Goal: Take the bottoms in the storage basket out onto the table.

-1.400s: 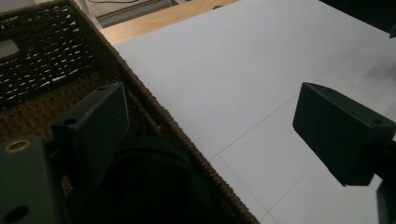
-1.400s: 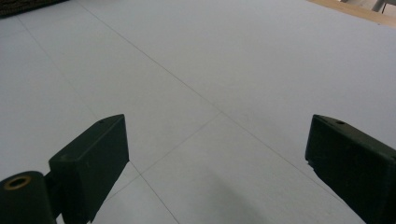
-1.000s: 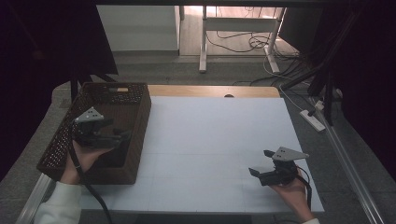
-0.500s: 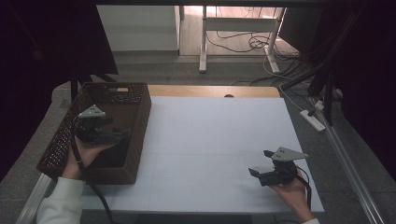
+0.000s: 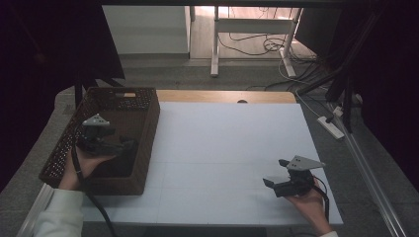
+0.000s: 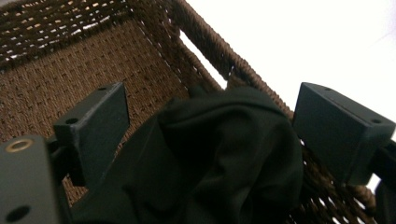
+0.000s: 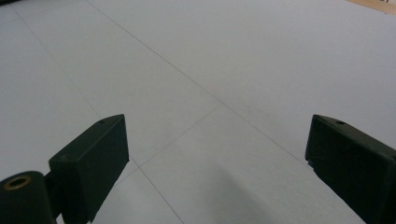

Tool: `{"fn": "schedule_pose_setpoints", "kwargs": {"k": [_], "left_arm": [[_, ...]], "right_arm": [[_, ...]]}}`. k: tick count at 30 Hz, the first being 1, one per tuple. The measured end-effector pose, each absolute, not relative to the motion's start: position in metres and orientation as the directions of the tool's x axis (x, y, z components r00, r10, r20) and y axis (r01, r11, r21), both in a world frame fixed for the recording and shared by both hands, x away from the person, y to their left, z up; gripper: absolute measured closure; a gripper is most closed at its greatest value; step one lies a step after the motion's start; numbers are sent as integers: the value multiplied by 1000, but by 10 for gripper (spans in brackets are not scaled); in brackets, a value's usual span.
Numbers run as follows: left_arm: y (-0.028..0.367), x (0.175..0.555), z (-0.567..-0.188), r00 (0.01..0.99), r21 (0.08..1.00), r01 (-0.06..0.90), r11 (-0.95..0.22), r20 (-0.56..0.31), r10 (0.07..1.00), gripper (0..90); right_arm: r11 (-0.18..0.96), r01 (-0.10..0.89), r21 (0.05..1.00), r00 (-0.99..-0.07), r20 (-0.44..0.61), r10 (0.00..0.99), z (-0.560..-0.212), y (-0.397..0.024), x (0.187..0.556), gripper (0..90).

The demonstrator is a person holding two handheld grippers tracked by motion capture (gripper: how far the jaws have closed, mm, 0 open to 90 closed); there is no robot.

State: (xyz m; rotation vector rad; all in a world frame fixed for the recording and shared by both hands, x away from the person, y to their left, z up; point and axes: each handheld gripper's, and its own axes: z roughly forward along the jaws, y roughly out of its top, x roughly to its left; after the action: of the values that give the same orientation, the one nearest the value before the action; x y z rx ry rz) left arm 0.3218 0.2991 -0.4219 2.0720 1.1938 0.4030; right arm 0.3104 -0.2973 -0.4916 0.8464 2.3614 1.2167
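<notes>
The left claw (image 5: 129, 146) hangs inside the brown woven basket (image 5: 144, 143) at the table's left edge, its jaws spread apart on either side of a bunched black cloth (image 6: 219, 154). In the left gripper view the cloth rises in soft, dark folds between the jaws and lies against the basket's wall just below a slot-shaped handle opening; whether the jaws touch it cannot be told. The basket's weave is coarse and dark brown, with an open lattice along its upper walls. No writing or label can be read on anything. The right claw (image 5: 275, 173) is held just above the white table (image 5: 227, 148) near its front right corner, jaws wide apart over the bare surface, which is crossed by thin seam lines.
</notes>
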Motion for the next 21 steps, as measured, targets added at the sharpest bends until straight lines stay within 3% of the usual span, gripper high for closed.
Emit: {"fn": "schedule_pose_setpoints", "kwargs": {"k": [21], "left_arm": [[298,326,-434,564,574,693,-436,-56,824,117]], "right_arm": [[466,357,810,-760,-38,649,-493,-296,311,60]]}}
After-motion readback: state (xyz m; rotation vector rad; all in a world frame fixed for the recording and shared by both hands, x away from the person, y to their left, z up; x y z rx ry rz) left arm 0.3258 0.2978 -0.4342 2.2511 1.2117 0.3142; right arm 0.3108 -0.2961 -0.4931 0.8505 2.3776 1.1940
